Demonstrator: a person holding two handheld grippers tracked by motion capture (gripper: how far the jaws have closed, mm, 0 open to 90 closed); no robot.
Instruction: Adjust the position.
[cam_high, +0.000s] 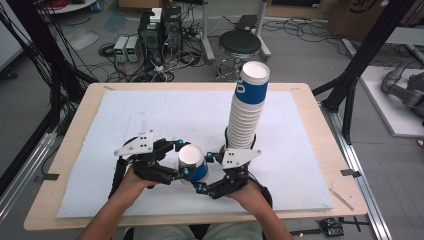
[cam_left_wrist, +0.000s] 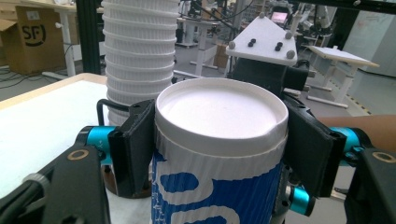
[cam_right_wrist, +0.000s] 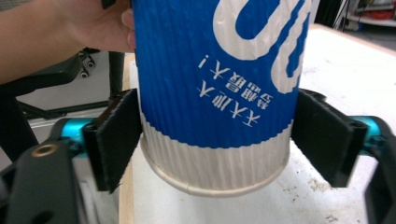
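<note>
A blue and white ribbed paper cup (cam_high: 192, 161) is held above the white mat, its round white end facing up. My left gripper (cam_high: 182, 159) is shut on it; in the left gripper view both black pads (cam_left_wrist: 135, 144) press the cup (cam_left_wrist: 219, 112) just under that end. My right gripper (cam_high: 202, 171) reaches in from the other side. Its pads (cam_right_wrist: 114, 140) flank the cup's (cam_right_wrist: 210, 70) lower white band closely, without clearly pressing it. The cup's print reads upside down in that view. A tall stack of the same cups (cam_high: 247, 115) stands just behind.
The white mat (cam_high: 150, 115) covers a wooden table (cam_high: 320, 125). The stack (cam_left_wrist: 140, 51) rises close behind the held cup. A round stool (cam_high: 240, 44) and boxes of electronics (cam_high: 160, 30) stand on the floor beyond the table. Black frame posts (cam_high: 367, 55) flank the table.
</note>
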